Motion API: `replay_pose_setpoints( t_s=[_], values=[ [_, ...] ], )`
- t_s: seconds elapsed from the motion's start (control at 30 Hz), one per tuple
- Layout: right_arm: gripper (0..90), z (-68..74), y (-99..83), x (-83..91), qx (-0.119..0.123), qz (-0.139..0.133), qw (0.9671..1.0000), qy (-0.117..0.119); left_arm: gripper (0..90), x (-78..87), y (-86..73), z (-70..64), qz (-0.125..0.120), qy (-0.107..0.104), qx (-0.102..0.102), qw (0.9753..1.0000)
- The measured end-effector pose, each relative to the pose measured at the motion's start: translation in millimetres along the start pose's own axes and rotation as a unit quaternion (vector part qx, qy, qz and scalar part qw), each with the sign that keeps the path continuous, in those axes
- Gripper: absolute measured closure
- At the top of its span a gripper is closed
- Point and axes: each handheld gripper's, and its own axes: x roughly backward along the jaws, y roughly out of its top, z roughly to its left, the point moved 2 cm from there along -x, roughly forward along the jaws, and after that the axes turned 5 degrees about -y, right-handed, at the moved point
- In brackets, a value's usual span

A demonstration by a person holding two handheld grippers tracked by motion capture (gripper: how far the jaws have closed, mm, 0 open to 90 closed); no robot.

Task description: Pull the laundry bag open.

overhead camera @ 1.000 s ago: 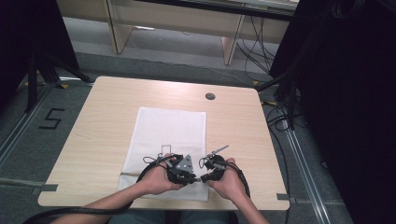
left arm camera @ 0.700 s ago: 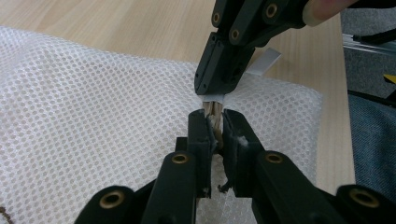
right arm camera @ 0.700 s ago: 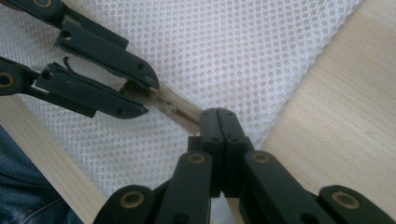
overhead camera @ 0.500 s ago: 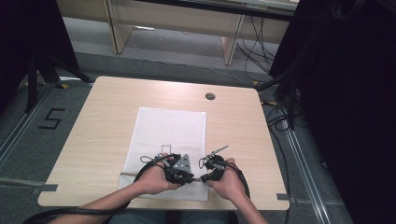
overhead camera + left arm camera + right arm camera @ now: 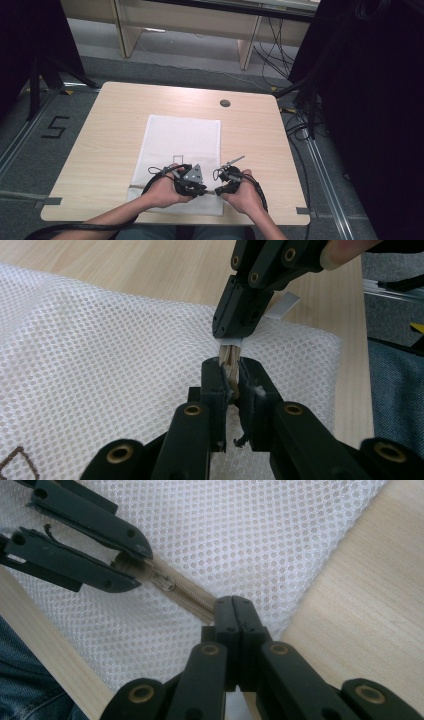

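Note:
A white mesh bag (image 5: 182, 140) lies flat in the middle of the wooden table (image 5: 110, 130), its beige zipper (image 5: 185, 597) running along the near edge. My left gripper (image 5: 202, 190) is shut on the zipper's slider (image 5: 231, 360). My right gripper (image 5: 216, 191) is shut on the zipper tape just beyond it, close to the bag's near right corner. In the left gripper view my own jaws (image 5: 231, 377) pinch the beige piece while the right gripper (image 5: 235, 330) meets it from above. Seen from the right gripper view, my jaws (image 5: 234, 605) clamp the tape and the left gripper (image 5: 127, 562) holds the slider.
A round cable grommet (image 5: 225, 103) sits in the table's far part. A white tag (image 5: 282, 305) sticks out at the bag's corner. The table's near edge lies just behind both hands. Cables (image 5: 300, 125) trail on the floor at the right.

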Motion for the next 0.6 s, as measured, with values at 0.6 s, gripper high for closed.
replay_pose_setpoints(
  t_s=[0.6],
  values=[
    [90.0,-0.1,-0.1,0.0,-0.001,-0.001,1.0,0.001,81.7,2.3,0.2,0.6,-0.001,-0.001,-0.008,1.0]
  ],
)
